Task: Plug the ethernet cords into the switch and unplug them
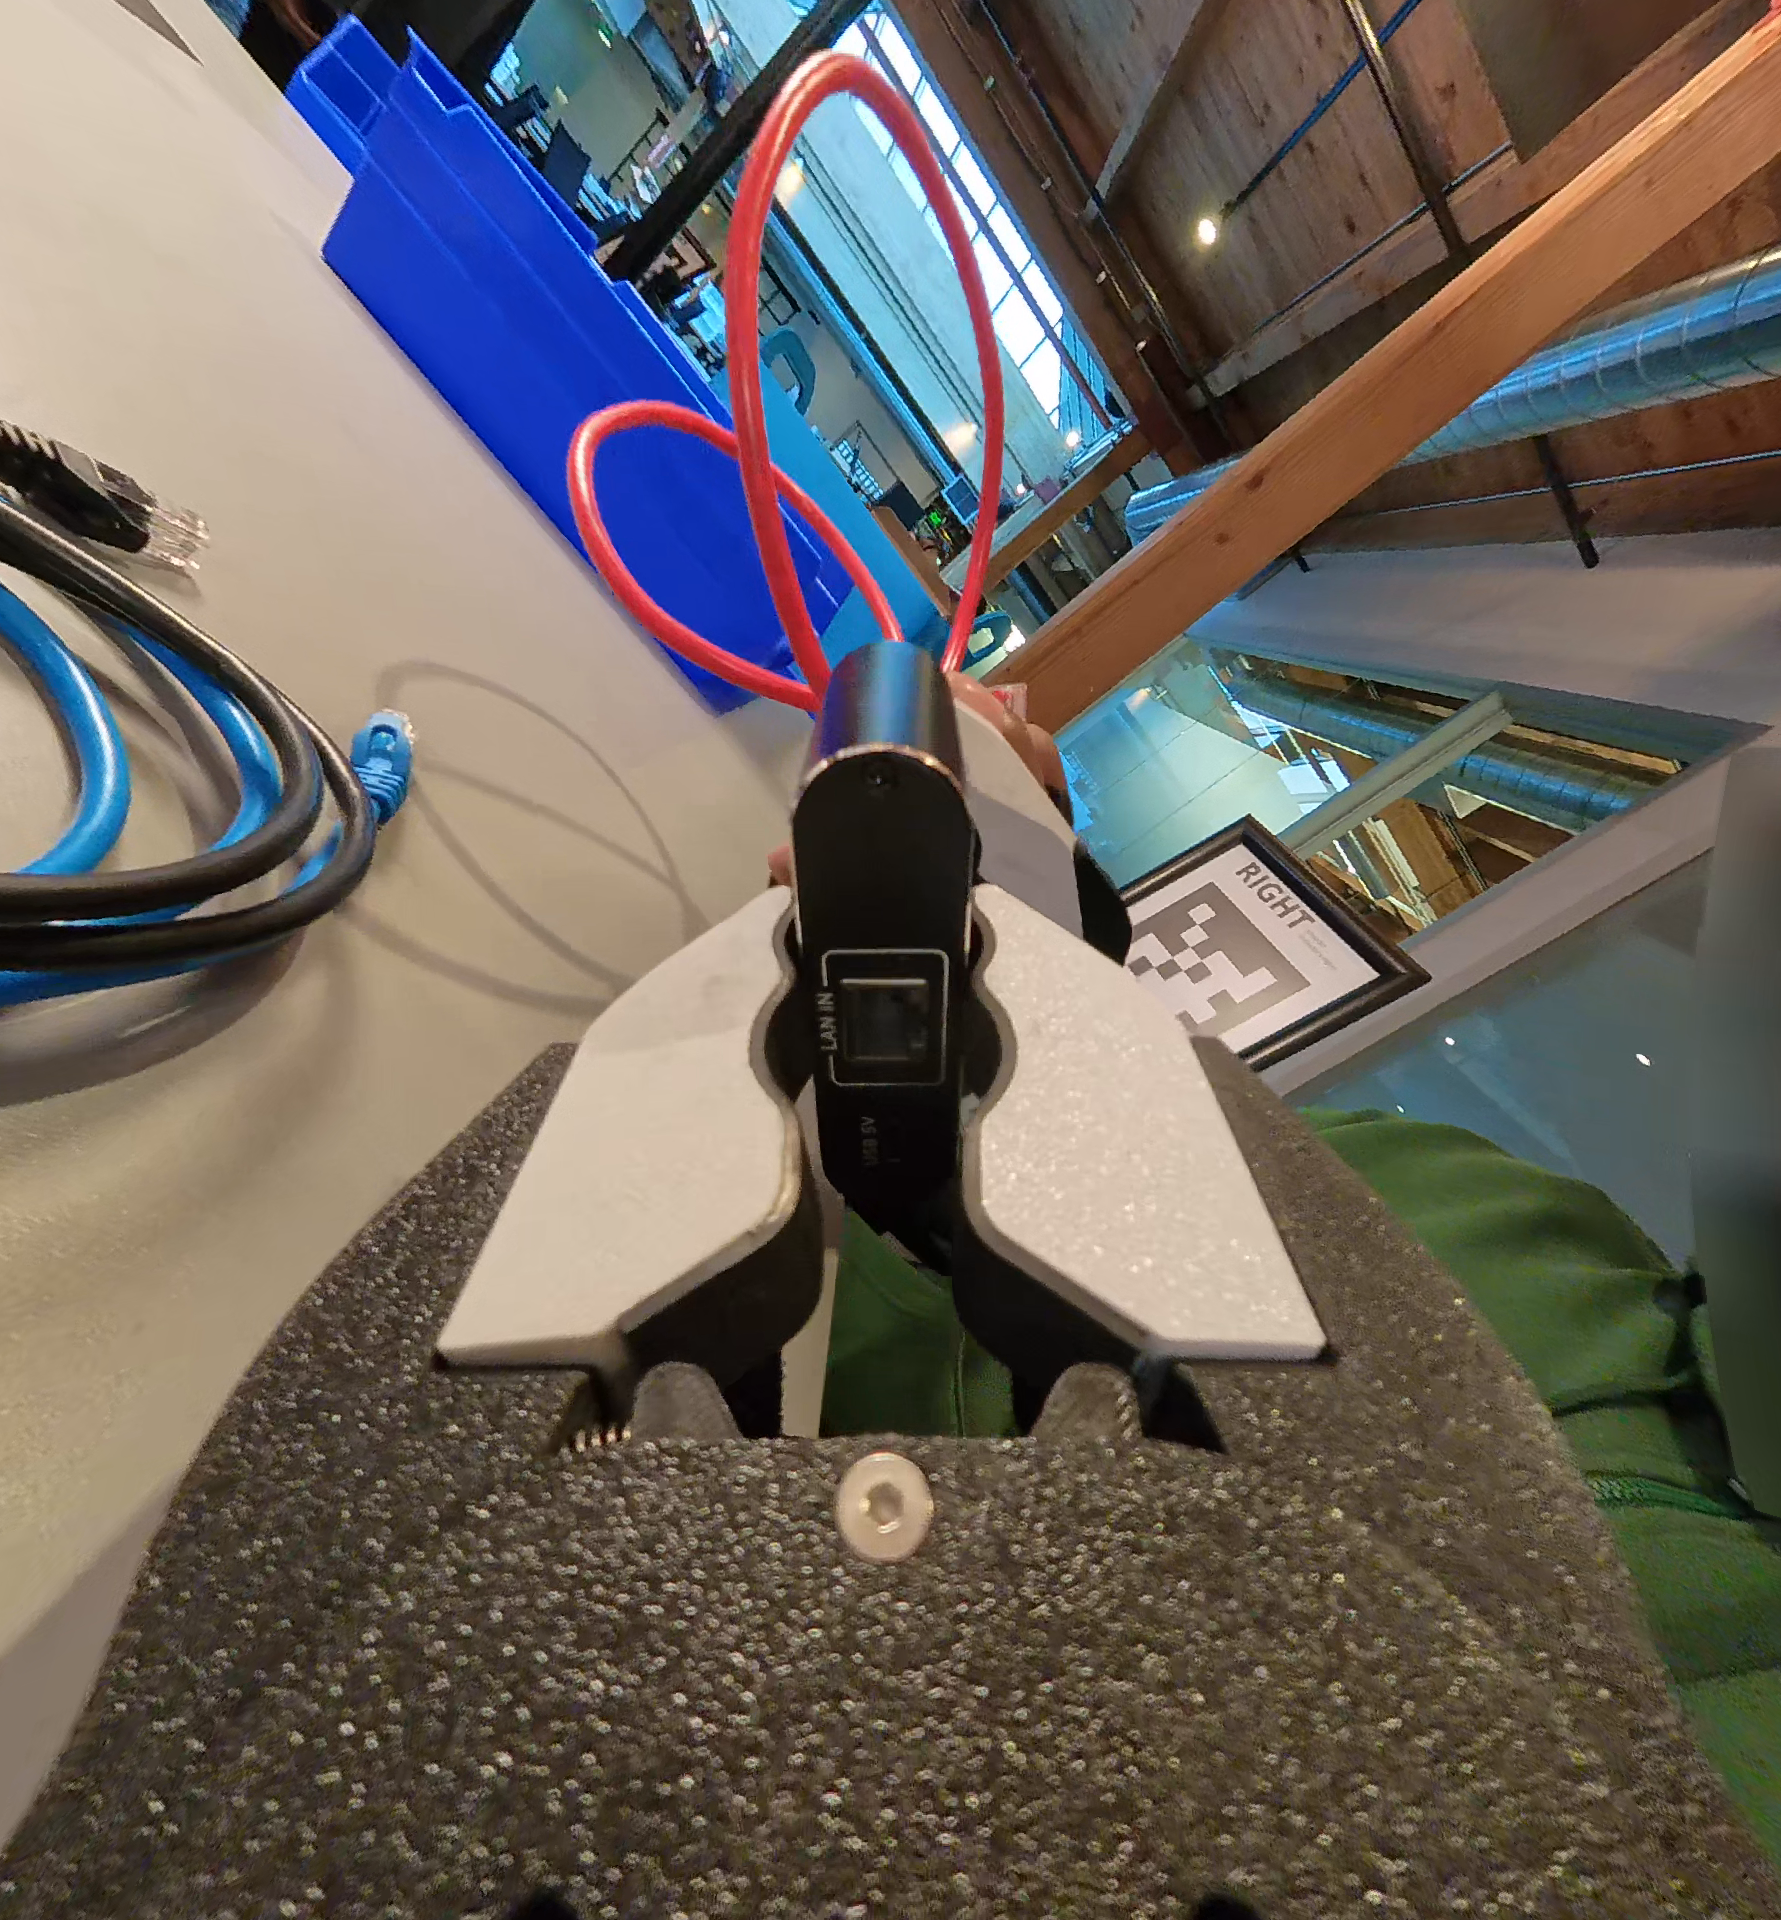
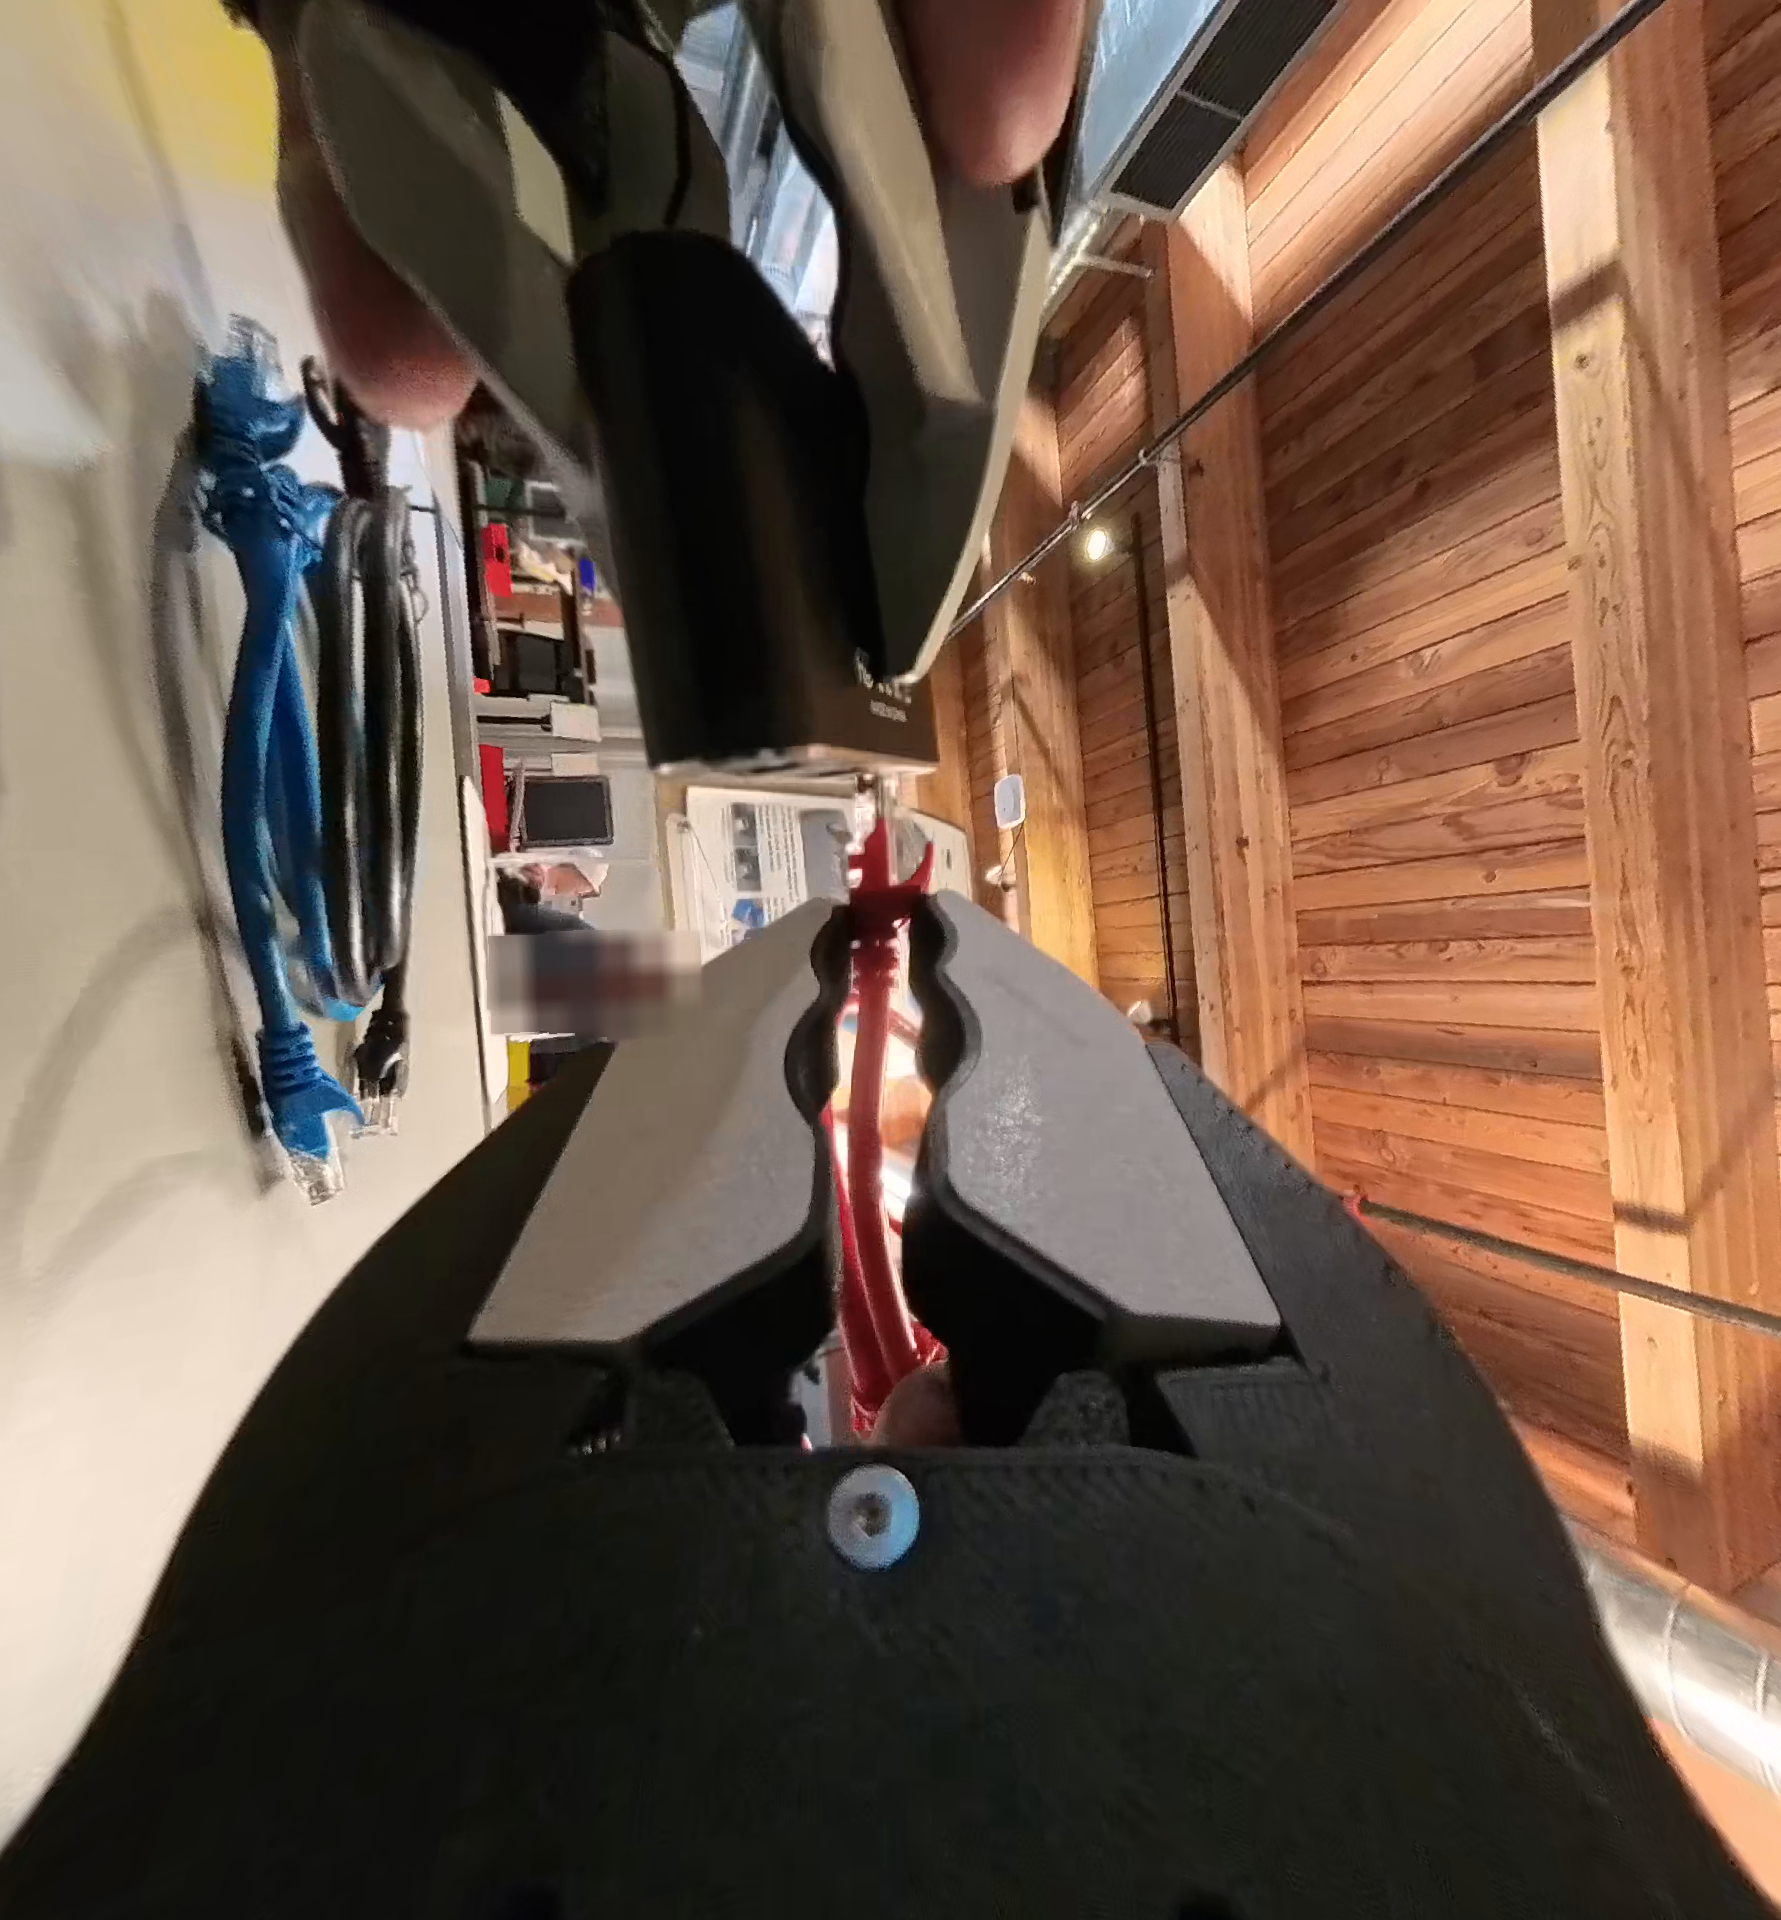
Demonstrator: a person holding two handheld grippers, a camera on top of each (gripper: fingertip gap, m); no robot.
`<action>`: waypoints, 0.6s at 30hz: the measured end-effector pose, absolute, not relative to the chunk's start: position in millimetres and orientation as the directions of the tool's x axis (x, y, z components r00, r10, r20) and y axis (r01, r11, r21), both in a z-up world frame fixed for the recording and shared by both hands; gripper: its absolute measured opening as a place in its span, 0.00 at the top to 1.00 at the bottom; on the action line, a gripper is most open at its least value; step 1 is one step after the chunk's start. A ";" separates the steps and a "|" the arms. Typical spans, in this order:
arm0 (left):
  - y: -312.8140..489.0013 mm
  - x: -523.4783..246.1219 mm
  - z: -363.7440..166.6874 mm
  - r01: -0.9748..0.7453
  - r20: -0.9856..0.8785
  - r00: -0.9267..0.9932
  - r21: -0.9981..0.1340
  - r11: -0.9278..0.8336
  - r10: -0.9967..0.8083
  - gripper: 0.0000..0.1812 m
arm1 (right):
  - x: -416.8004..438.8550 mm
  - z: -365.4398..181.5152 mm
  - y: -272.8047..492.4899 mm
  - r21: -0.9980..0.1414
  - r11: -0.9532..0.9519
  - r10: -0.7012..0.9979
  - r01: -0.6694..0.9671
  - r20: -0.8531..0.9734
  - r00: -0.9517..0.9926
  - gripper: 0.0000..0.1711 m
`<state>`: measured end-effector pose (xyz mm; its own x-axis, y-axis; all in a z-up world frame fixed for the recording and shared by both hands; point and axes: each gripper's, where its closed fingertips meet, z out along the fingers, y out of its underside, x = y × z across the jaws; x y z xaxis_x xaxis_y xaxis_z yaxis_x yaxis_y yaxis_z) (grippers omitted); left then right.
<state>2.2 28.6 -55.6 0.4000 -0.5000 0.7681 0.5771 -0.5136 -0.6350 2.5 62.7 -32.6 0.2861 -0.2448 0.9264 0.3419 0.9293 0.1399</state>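
My left gripper [image 1: 881,935] is shut on a small black switch [image 1: 884,883] and holds it in the air with one port facing the camera. A thin red ethernet cord [image 1: 761,343] loops up behind the switch. My right gripper [image 2: 873,920] is shut on the red cord's plug end [image 2: 881,883], right at the switch's far face [image 2: 761,582]; whether the plug is seated cannot be told. The left gripper's fingers [image 2: 927,312] clamp the switch from above in the right wrist view. A blue cord [image 1: 86,707] and a black cord [image 1: 242,665] lie coiled on the table.
The cords lie on a grey table [image 1: 190,312], also seen in the right wrist view [image 2: 55,727] with the blue cord [image 2: 273,748] and black cord [image 2: 377,644]. A blue plastic bin [image 1: 512,343] stands at the table's far side. A person's green sleeve [image 1: 1488,1351] is below.
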 end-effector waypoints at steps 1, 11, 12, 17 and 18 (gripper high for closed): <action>27.3 2.8 -55.6 0.571 0.767 0.397 -0.636 -0.519 -0.503 0.86 | 3.5 -33.0 61.6 0.152 0.932 -0.252 0.330 0.925 0.286 0.94; 22.4 17.2 -62.9 0.460 0.743 0.402 -0.669 -0.584 -0.535 0.86 | 19.3 -36.2 56.3 0.324 0.922 -0.375 0.212 0.882 0.286 0.94; 21.9 18.7 -63.3 0.453 0.744 0.397 -0.668 -0.591 -0.537 0.86 | 20.5 -36.5 55.8 0.340 0.918 -0.389 0.205 0.874 0.292 0.94; 17.6 26.7 -65.2 0.402 0.743 0.369 -0.669 -0.626 -0.558 0.86 | 24.6 -36.8 49.4 0.425 0.892 -0.453 0.155 0.831 0.323 0.94; 17.4 28.2 -66.4 0.387 0.739 0.374 -0.673 -0.630 -0.560 0.86 | 24.6 -37.2 48.3 0.440 0.885 -0.465 0.150 0.823 0.326 0.94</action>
